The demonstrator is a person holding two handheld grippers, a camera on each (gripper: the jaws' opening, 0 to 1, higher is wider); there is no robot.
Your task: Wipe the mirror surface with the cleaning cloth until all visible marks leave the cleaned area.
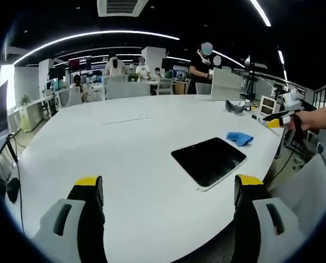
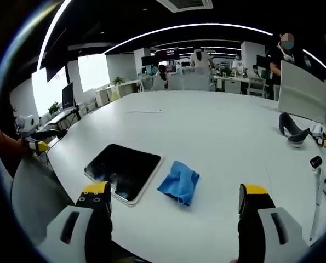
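Two grippers: left gripper and right gripper, each with yellow-tipped jaws spread wide and nothing between them.
Landmark: dark rectangular mirror with a pale rim, lying flat on the large white oval table.
Mirror edges: it sits near the table's rim on the person's side; in the right gripper view one corner comes close to that rim, just ahead of the right gripper's left-hand jaw.
Cloth: crumpled blue cleaning cloth, just beside the mirror, apart from its rim by a narrow strip of table.
Open room: beyond the mirror the tabletop runs wide and bare toward the far side.
Other things: upright grey board well beyond the cloth; dark curved object at its foot; small gadgets at the table's end, too small to name.
Surroundings: people and desks past the table's far edge.
Mirror marks: cannot tell.
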